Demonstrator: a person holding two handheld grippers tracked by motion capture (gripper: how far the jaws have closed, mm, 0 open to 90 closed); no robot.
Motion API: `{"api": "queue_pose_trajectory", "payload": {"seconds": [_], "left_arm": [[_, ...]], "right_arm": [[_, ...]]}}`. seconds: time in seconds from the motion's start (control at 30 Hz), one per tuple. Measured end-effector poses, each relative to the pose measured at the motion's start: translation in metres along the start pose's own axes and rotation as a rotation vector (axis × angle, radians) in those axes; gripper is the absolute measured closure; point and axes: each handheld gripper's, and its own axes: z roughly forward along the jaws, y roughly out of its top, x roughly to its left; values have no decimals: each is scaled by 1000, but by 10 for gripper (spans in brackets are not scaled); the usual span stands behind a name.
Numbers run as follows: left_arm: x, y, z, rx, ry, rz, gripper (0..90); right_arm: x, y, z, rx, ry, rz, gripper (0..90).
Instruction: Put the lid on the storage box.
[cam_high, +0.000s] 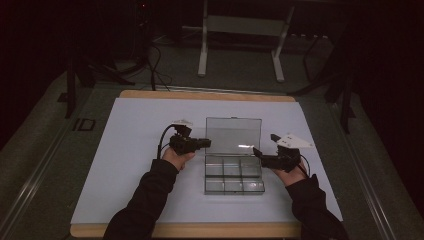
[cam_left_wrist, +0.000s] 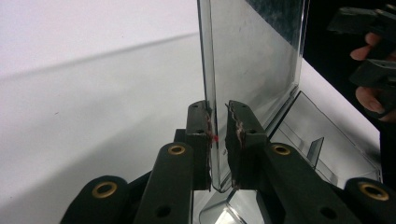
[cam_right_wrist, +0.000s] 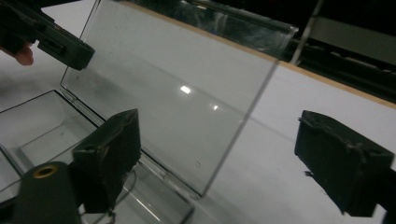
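Observation:
A clear plastic compartment box (cam_high: 233, 176) lies at the middle of the white sheet, its lid (cam_high: 233, 132) standing upright at the far side. My left gripper (cam_high: 206, 143) reaches in from the left. Its jaws are closed on the lid's left edge (cam_left_wrist: 211, 60), one on each face near the hinge, around the left gripper's tips (cam_left_wrist: 219, 140). My right gripper (cam_high: 259, 154) hovers at the box's right side, open wide with nothing between its tips (cam_right_wrist: 224, 163). Through that gap show the lid (cam_right_wrist: 177, 93) and the empty box compartments (cam_right_wrist: 32, 126). The left gripper (cam_right_wrist: 60, 42) shows beyond the lid.
The box rests on a white sheet (cam_high: 125, 165) over a wooden table (cam_high: 200, 230). Beyond the far edge stand a metal frame (cam_high: 202, 45) and cables (cam_high: 155, 65) on a dark floor. The person's hand with the right gripper (cam_left_wrist: 373, 51) shows in the left gripper view.

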Motion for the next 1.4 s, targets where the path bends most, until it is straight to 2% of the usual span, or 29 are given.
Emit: {"api": "queue_pose_trajectory", "payload": {"seconds": [0.07, 0.27, 0.4, 0.5, 0.6, 0.63, 0.8, 0.97, 1.4], "left_arm": [[0, -1, 0, -4, 2, 11, 804], [0, -2, -1, -10, -4, 30, 806], [0, -2, -2, -11, -6, 35, 805], [1, -1, -2, -7, -4, 37, 798], [1, 1, -4, -22, -5, 22, 768], [0, 2, -5, -29, 6, 26, 768], [-5, 10, -10, -41, 19, 45, 784], [-12, 16, -14, -28, 38, 76, 805], [-23, 11, -22, -37, 34, 108, 793]], "right_arm": [[0, 2, 8, 23, -5, 1, 220], [-6, 3, 23, 57, -13, 50, 429], [-8, 4, 29, 94, 3, 30, 565], [-8, 5, 31, 105, 9, 39, 576], [-11, 6, 30, 104, 19, 62, 609], [-12, 7, 30, 105, 22, 67, 616], [-12, 10, 26, 102, 22, 55, 640], [-10, 16, 19, 93, 25, 46, 645], [-9, 17, 5, 79, 45, 25, 713]]}}
